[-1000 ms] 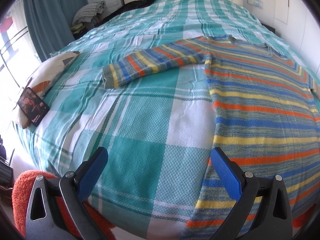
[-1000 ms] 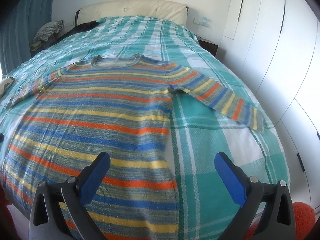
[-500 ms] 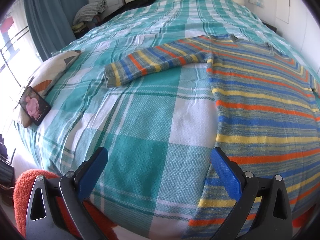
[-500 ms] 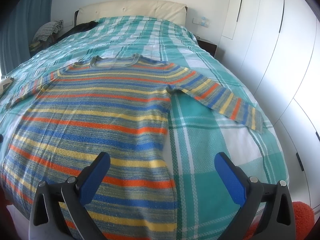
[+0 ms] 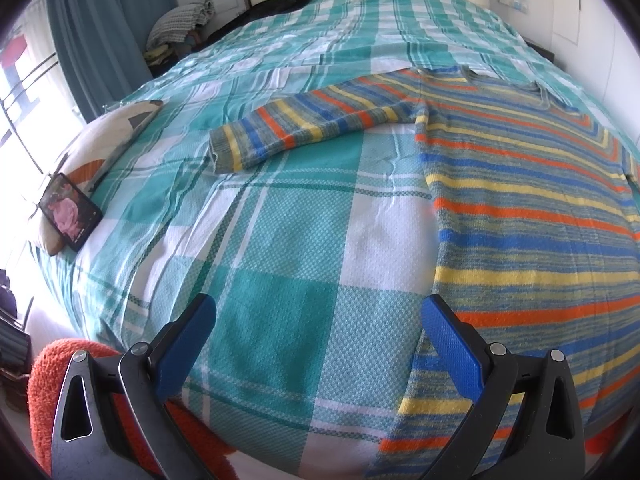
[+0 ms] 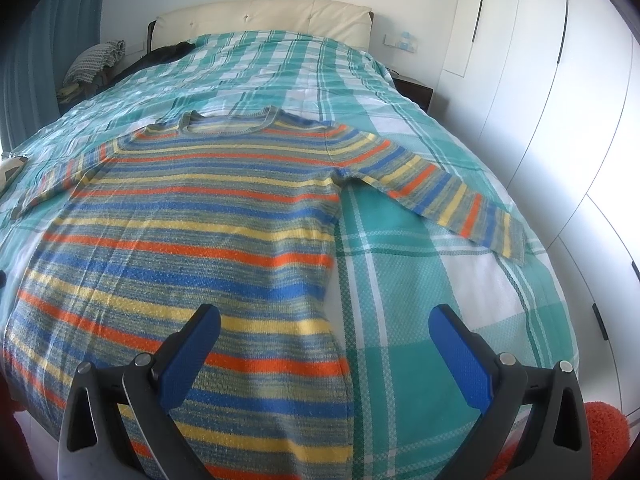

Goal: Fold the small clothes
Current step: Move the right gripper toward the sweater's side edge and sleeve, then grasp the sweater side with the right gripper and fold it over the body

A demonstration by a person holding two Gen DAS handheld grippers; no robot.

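A striped sweater (image 6: 192,232) in blue, yellow, orange and grey lies flat, front up, on the bed, neck toward the headboard, both sleeves spread out. Its left sleeve (image 5: 304,124) points toward the pillow; its right sleeve (image 6: 448,200) points toward the wardrobe. The body also shows in the left wrist view (image 5: 532,216). My left gripper (image 5: 316,320) is open and empty above the bedspread, just left of the sweater's hem edge. My right gripper (image 6: 324,328) is open and empty above the sweater's lower right side edge.
The bed has a teal and white checked bedspread (image 5: 280,240). A pillow (image 5: 100,144) with a phone (image 5: 70,210) leaning on it lies at the bed's left edge. Dark clothes (image 5: 272,4) and a folded pile (image 5: 180,24) sit near the headboard. White wardrobe doors (image 6: 540,100) stand right.
Both grippers have crept slightly forward and the left one a little to the left; the jaws stay open. The sweater has not moved.
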